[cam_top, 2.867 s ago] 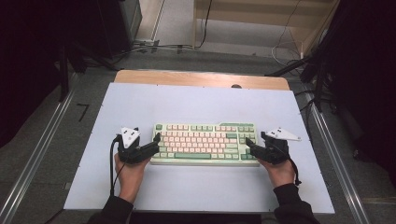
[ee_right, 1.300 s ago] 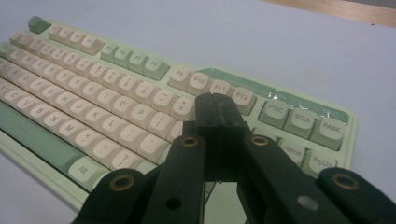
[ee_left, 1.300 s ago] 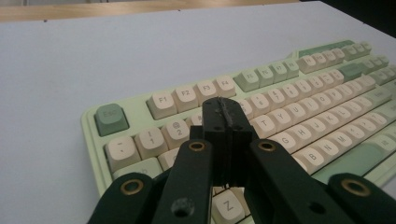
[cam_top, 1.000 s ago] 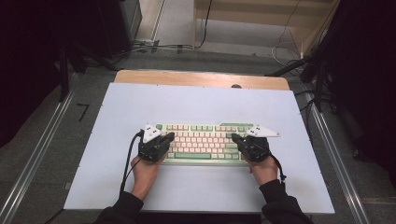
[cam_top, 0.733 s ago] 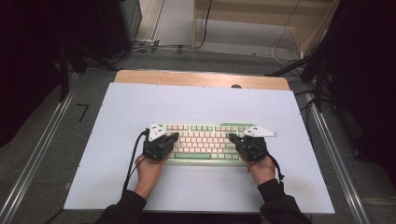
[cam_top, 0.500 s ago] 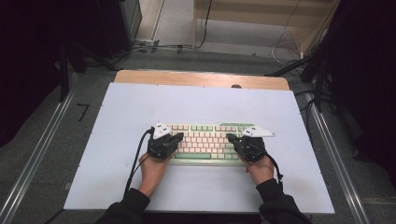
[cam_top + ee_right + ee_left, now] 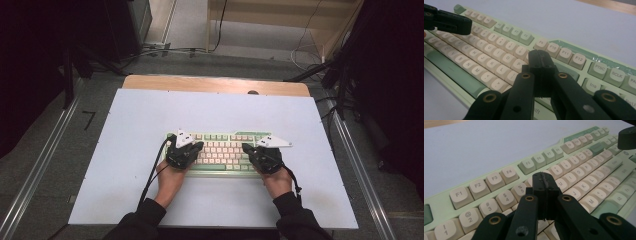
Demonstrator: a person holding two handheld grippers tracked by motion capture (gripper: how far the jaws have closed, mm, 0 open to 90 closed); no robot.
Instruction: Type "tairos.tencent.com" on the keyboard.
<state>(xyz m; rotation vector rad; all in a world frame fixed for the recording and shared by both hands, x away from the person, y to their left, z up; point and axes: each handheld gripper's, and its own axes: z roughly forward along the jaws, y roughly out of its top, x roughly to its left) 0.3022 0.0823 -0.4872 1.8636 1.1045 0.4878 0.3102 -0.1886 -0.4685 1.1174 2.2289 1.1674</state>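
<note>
My left gripper (image 7: 191, 148) pressed together over the keyboard's (image 7: 223, 151) left half, my right gripper (image 7: 251, 149) pressed together over its right half, keyboard lying near the desk's (image 7: 140, 115) front edge, centred

Matt plastic keycaps on the mechanical keyboard (image 7: 579, 170), smooth pale green case. Matt black plastic left tool (image 7: 544, 185), brass-coloured rivets. Smooth matt table (image 7: 150, 120), wooden edge.
</note>
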